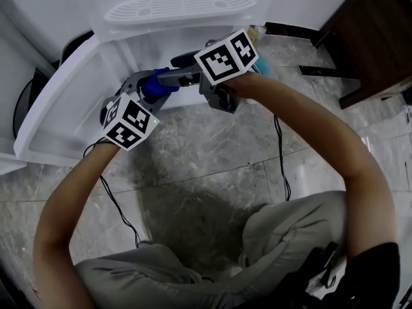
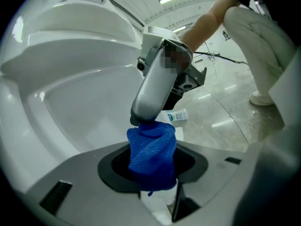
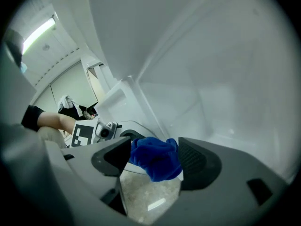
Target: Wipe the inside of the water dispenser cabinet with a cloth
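Cloth (image 2: 151, 147) in left claw's (image 2: 153, 167) grip, loose between right claw's (image 3: 155, 161) parted jaws (both forearms (image 1: 322, 134) outstretched)

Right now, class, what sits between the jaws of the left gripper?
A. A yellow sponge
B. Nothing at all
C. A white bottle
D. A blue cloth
D: the left gripper view shows the left gripper with its jaws closed on a bunched blue cloth.
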